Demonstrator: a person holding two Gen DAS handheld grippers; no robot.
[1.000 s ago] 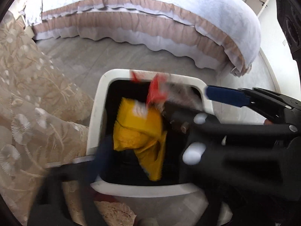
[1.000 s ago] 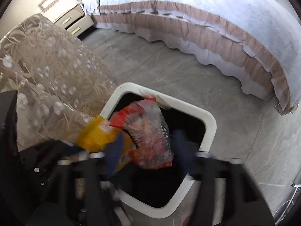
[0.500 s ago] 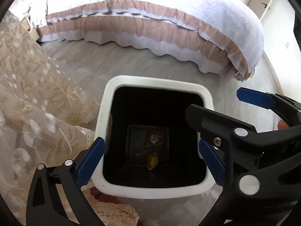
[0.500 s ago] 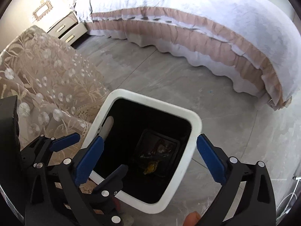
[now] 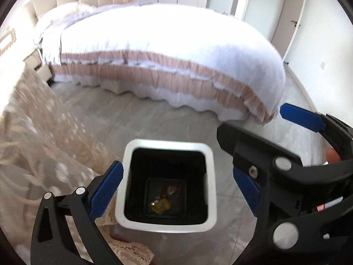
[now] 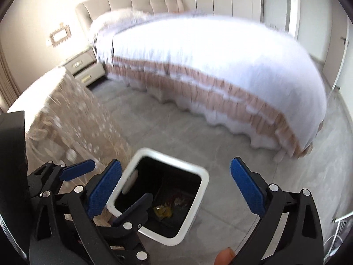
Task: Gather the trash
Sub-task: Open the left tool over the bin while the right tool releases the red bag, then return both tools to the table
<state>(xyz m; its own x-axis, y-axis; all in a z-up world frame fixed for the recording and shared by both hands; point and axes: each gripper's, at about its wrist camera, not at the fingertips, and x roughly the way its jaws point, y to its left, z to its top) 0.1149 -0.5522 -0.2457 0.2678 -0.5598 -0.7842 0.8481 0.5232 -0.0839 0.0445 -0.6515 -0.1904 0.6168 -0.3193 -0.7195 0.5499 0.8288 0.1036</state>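
A white square bin [image 5: 210,176] with a black inside stands on the grey floor, also in the right wrist view [image 6: 198,198]. At its bottom lie a yellow wrapper [image 5: 160,205] [image 6: 162,211] and a red-and-white wrapper [image 5: 173,188]. My left gripper [image 5: 176,190] is open and empty above the bin, its blue pads either side of the opening. My right gripper [image 6: 176,187] is open and empty too, above the bin. The right gripper's blue pad [image 5: 300,118] shows at the right of the left wrist view.
A bed [image 5: 165,50] with a white and pink frilled cover fills the far side. A beige lace cloth [image 5: 37,137] hangs over furniture on the left, close to the bin. A nightstand [image 6: 86,66] stands by the headboard. Grey floor lies between bin and bed.
The yellow and red wrappers left both grippers and fell to the bin's bottom. Both grippers opened and have risen away from the bin, tilting up toward the bed.
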